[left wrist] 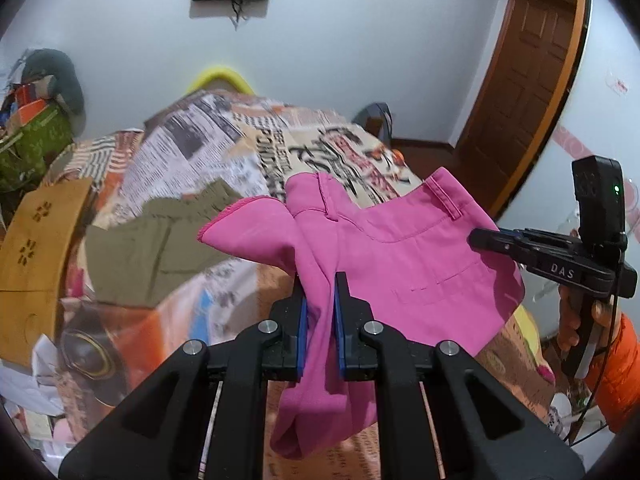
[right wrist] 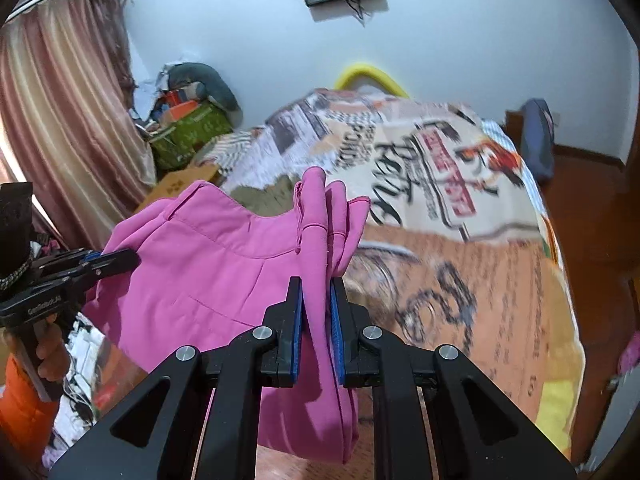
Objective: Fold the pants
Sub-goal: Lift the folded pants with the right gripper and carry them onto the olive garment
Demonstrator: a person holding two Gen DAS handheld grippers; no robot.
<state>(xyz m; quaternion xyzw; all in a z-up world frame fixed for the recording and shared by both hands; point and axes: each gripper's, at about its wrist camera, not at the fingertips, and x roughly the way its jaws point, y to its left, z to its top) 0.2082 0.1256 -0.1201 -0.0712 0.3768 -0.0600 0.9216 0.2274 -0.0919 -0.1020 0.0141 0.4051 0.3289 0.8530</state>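
Observation:
Pink pants (left wrist: pixel 404 256) hang in the air above a bed, held between both grippers. My left gripper (left wrist: pixel 320 280) is shut on a bunched part of the pink fabric. My right gripper (right wrist: pixel 316 284) is shut on another bunched part of the pants (right wrist: pixel 208 272). The waistband with belt loops stretches between the two grips. The right gripper also shows at the right of the left wrist view (left wrist: pixel 480 238), pinching the pants' edge. The left gripper shows at the left of the right wrist view (right wrist: pixel 128 258), pinching the opposite edge.
The bed has a newspaper-print cover (right wrist: pixel 460 208). An olive green garment (left wrist: pixel 160 240) lies on the bed beyond the pants. A cardboard box (left wrist: pixel 36 248) and a cluttered pile (right wrist: pixel 188 120) stand at the bed's left. A wooden door (left wrist: pixel 532 80) is at the right.

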